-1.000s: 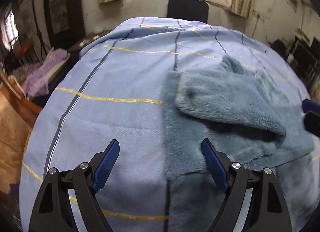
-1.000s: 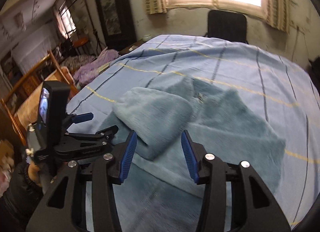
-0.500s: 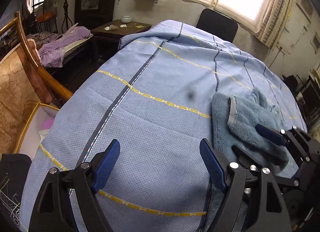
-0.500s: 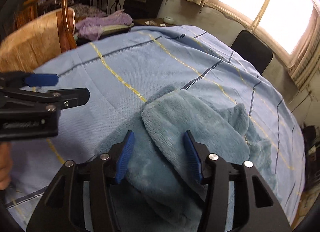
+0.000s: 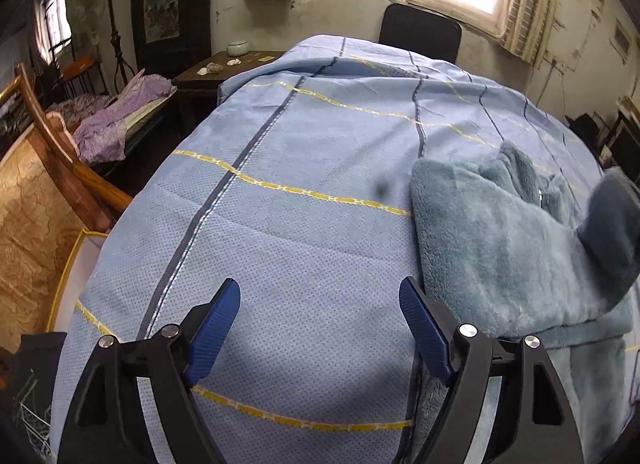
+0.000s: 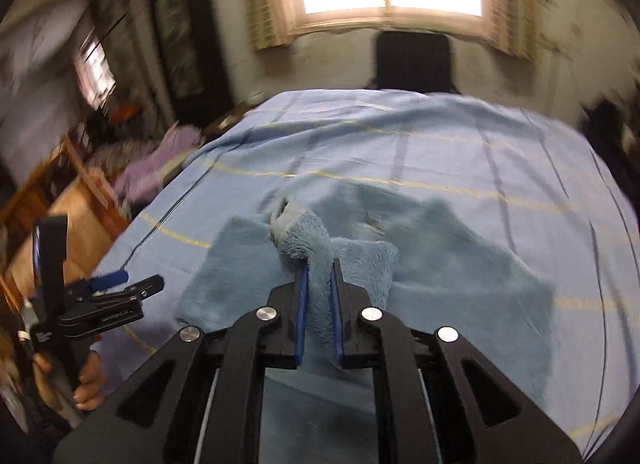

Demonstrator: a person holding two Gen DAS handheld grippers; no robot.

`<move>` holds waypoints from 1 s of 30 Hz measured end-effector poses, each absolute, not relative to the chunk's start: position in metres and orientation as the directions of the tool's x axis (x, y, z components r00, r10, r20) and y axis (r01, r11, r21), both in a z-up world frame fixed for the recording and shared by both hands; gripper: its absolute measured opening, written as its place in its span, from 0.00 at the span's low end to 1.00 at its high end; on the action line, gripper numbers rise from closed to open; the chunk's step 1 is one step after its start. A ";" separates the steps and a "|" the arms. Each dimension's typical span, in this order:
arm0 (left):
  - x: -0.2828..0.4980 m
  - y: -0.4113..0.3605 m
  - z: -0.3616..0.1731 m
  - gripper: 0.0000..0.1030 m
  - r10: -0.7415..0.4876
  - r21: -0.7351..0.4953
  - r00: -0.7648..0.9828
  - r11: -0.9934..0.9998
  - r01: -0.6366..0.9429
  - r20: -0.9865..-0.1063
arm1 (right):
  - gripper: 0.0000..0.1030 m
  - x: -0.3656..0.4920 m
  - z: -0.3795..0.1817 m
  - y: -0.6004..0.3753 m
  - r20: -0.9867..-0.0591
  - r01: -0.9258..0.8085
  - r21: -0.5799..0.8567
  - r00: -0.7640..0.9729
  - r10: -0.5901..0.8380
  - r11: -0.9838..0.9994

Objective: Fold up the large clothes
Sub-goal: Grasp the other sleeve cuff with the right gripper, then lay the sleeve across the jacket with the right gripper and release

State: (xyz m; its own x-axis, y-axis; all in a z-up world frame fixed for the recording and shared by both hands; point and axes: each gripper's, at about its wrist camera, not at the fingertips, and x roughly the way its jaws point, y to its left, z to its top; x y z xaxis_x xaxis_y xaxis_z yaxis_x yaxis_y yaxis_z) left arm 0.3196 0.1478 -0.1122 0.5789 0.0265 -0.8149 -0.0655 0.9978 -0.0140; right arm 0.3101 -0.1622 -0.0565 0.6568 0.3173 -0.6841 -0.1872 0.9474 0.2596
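Note:
A fluffy blue-grey garment (image 5: 500,244) lies on the blue striped bed sheet (image 5: 300,232), right of centre in the left wrist view. My right gripper (image 6: 319,268) is shut on a bunched sleeve (image 6: 304,236) of the garment (image 6: 460,264) and holds it above the rest of the cloth. In the left wrist view the raised sleeve (image 5: 612,232) shows blurred at the right edge. My left gripper (image 5: 318,284) hangs open over bare sheet, just left of the garment's edge, with nothing between its fingers. In the right wrist view the left gripper (image 6: 136,280) sits at the far left, held by a hand (image 6: 86,380).
A wooden bed frame (image 5: 60,152) and a purple cloth pile (image 5: 120,120) stand left of the bed. A dark side table (image 5: 216,72) and a black chair (image 5: 420,30) sit at the far end under the window. Dark clutter lines the right wall.
My right gripper has shut on the sleeve and raised it off the garment. The left gripper stays open and has drifted slightly beside the garment's left edge.

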 end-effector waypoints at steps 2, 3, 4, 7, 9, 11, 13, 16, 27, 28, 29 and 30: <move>0.319 0.140 -0.114 0.79 0.046 0.020 0.581 0.999 -0.051 -0.813 | 0.23 0.303 -0.070 -0.198 -0.701 -0.128 0.328 0.631 0.332 0.936; 0.319 0.136 -0.115 0.79 0.055 0.037 0.582 0.998 -0.042 -0.811 | 0.49 0.299 -0.083 -0.219 -0.709 -0.092 0.378 0.612 0.352 0.921; 0.319 0.134 -0.116 0.79 0.056 0.041 0.583 0.998 -0.038 -0.810 | 0.59 0.296 -0.091 -0.233 -0.709 -0.061 0.409 0.607 0.359 0.910; 0.320 0.131 -0.112 0.79 0.031 0.018 0.597 0.999 -0.027 -0.802 | 0.59 0.289 -0.111 -0.263 -0.693 -0.002 0.512 0.591 0.414 0.859; 0.319 0.123 -0.104 0.79 0.008 0.007 0.610 1.000 -0.003 -0.792 | 0.59 0.291 -0.118 -0.274 -0.669 0.018 0.585 0.576 0.470 0.811; 0.319 0.109 -0.095 0.79 0.007 0.028 0.624 0.999 0.023 -0.781 | 0.59 0.297 -0.118 -0.278 -0.665 0.023 0.602 0.568 0.485 0.798; 0.321 0.087 -0.084 0.79 -0.009 0.046 0.634 0.996 0.070 -0.774 | 0.59 0.300 -0.118 -0.278 -0.675 0.030 0.587 0.570 0.468 0.809; 0.328 0.054 -0.074 0.79 -0.043 0.058 0.636 0.989 0.137 -0.771 | 0.45 0.305 -0.118 -0.275 -0.680 0.031 0.588 0.561 0.472 0.809; 0.354 0.041 -0.132 0.83 -0.081 0.004 0.528 0.987 0.158 -0.845 | 0.11 0.301 -0.145 -0.283 -0.763 0.008 0.480 0.499 0.412 0.877; 0.355 0.043 -0.130 0.83 -0.087 -0.004 0.525 0.988 0.156 -0.846 | 0.12 0.300 -0.145 -0.285 -0.751 0.003 0.494 0.505 0.425 0.870; 0.353 0.045 -0.126 0.83 -0.084 -0.005 0.534 0.989 0.147 -0.841 | 0.13 0.298 -0.144 -0.287 -0.748 0.003 0.499 0.507 0.429 0.866; 0.352 0.046 -0.122 0.82 -0.079 -0.001 0.543 0.990 0.144 -0.836 | 0.17 0.296 -0.140 -0.290 -0.742 0.009 0.505 0.515 0.429 0.863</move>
